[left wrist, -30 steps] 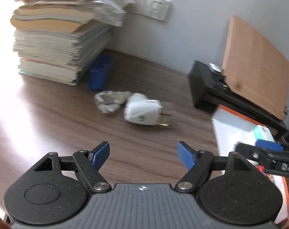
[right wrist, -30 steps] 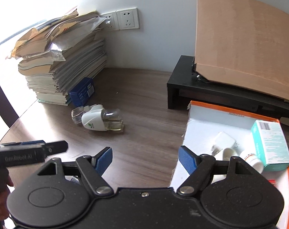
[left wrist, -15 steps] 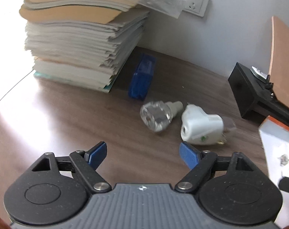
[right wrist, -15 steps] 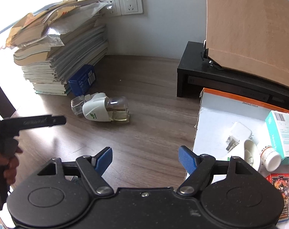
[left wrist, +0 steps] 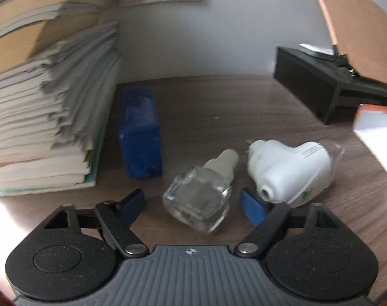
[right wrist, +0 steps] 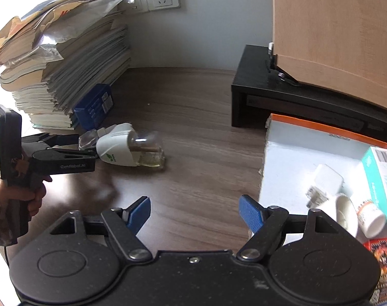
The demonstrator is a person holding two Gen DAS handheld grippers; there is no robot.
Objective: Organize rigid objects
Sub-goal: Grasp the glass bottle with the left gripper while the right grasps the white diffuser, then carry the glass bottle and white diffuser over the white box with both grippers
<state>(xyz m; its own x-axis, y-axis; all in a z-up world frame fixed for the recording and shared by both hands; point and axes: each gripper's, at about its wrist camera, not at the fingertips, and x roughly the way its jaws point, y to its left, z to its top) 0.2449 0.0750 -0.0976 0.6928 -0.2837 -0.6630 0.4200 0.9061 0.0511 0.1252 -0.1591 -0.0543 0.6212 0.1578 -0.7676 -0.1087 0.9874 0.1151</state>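
Your left tongs stood wide open around the clear glass bottle, which lay on its side on the bench with nothing yet gripped. The right blue pad sat just beside the nose of the white plug-in diffuser, touching it or nearly so; I could not tell which. That was your main risk: closing there could have caught the diffuser along with the bottle, or shoved it sideways across the bench. The bottle lay skewed to the tongs, and its smooth glass looked likely to twist or squirt out if the pads met its corners rather than flat faces. The blue box beside the paper stack lay clear of the reach. Your right tongs hung open and empty over bare bench, near the white tray holding the items already sorted.
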